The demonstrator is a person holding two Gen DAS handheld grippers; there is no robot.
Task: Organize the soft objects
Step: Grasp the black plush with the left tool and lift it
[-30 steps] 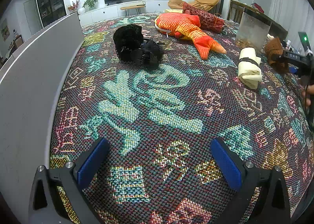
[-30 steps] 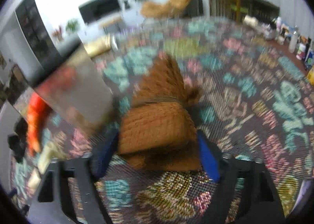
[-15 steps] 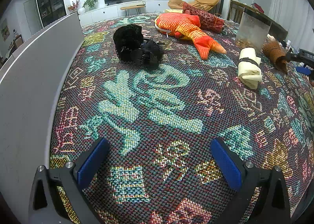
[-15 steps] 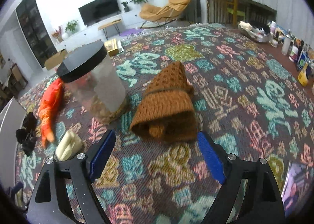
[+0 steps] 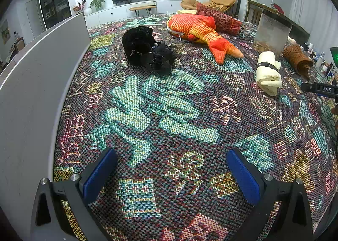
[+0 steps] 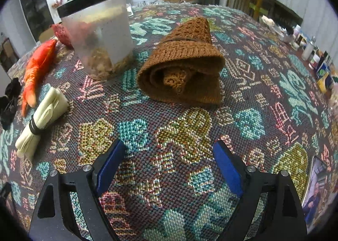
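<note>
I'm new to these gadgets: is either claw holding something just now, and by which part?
Nothing is held. The right gripper is open, short of the brown knitted roll; the left gripper is open over bare patterned cloth.

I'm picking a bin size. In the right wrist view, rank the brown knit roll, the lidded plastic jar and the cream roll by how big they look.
1. Brown knit roll and lidded plastic jar: look about alike, unranked.
2. Cream roll: smallest, though the fisheye edge may shrink it.

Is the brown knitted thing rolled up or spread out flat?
Rolled up. The brown knit lies on the tablecloth as a roll with a band around it, and its open end shows layers curled inside.
</note>
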